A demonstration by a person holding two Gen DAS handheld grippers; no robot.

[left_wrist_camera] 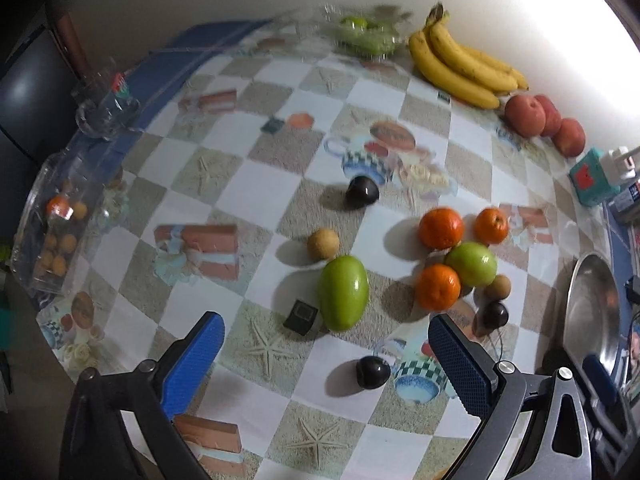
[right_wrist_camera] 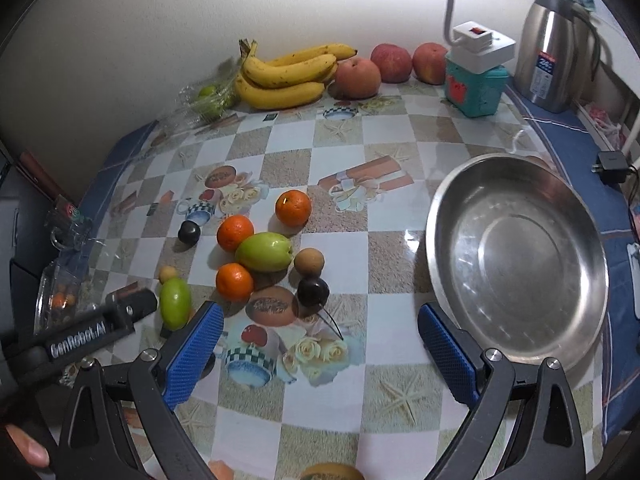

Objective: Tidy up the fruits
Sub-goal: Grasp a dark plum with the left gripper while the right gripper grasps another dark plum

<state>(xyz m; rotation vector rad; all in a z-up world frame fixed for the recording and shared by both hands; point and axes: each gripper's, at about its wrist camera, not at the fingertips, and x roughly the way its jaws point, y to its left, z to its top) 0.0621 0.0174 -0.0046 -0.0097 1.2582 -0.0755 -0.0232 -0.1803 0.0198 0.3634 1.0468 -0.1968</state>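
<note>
Both the left gripper (left_wrist_camera: 326, 354) and right gripper (right_wrist_camera: 320, 344) hover with fingers spread wide, holding nothing. Oranges (right_wrist_camera: 293, 208), green fruits (right_wrist_camera: 264, 252) and dark plums (right_wrist_camera: 313, 291) lie clustered on the table (right_wrist_camera: 400, 248), beside an empty steel bowl (right_wrist_camera: 516, 256).

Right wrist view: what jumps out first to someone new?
The big empty steel bowl on the right, just beyond the open right gripper. Left of it, a loose cluster of three oranges, green fruits and small dark plums mid-table. Along the back wall sit a banana bunch and three peaches.
</note>
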